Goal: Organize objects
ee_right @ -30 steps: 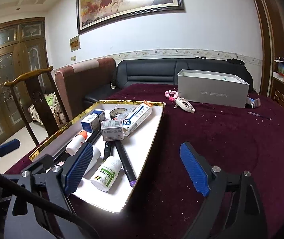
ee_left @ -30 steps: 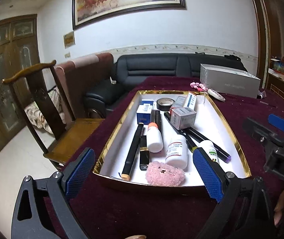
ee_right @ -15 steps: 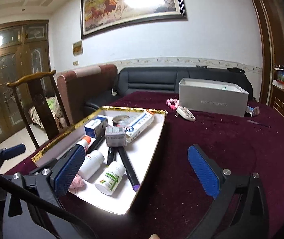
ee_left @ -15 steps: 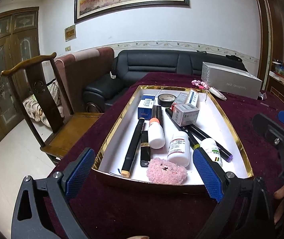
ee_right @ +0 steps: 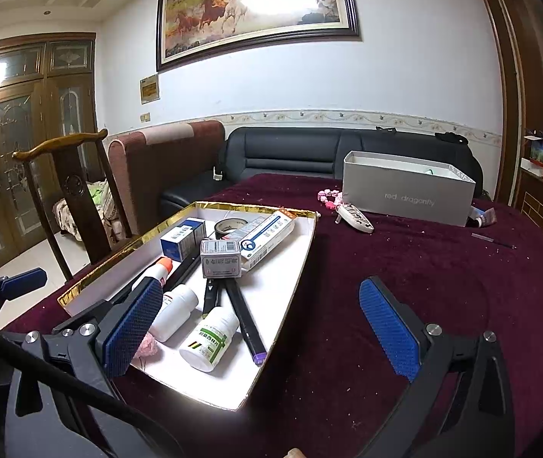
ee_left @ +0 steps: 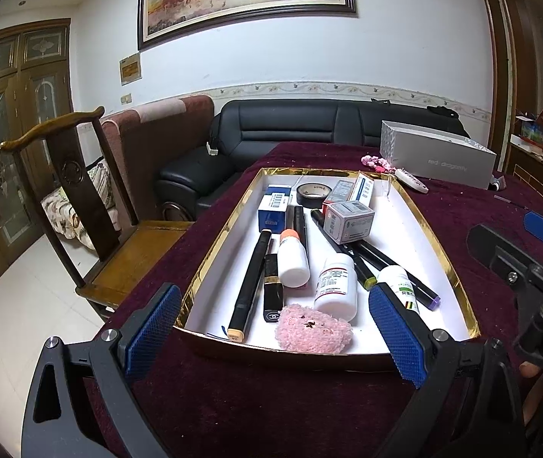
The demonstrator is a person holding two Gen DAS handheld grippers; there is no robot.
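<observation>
Tray (ee_left: 439,229) with the gold rim sits on the maroon-covered desk (ee_left: 256,400), and it's stuffed with little stuff. Going left to right in the left wrist view: a long black marker (ee_left: 250,286) with a tan tip lies along the left side, a black lipstick tube (ee_left: 272,292) just beside it, then a white bottle with an orange cap (ee_left: 291,259). A fuzzy pink pad (ee_left: 312,334) sits at the near edge, touching a white pill bottle (ee_left: 337,286) with a red-printed label. Next to that, a second white bottle with a green label (ee_left: 399,286) lies on its side against a couple more black markers (ee_left: 389,263). Farther back there's a blue box (ee_left: 274,213), a roll of black tape (ee_left: 312,194), and a small grey box (ee_left: 349,221) resting on top of the markers.

Left gripper (ee_left: 271,328) hovers just short of the tray's near edge, jaws wide, nothing between them. Right gripper (ee_right: 264,328) is off the tray's right corner, jaws spread as wide as they go after just opening up, nothing held; its left pad overlaps the tray, its right one hangs over bare cloth.

Off to the far right of the desk, a grey shoebox (ee_right: 408,194) stands open, with a pink bead string (ee_right: 328,196) and a white remote (ee_right: 355,218) just in front of it.
</observation>
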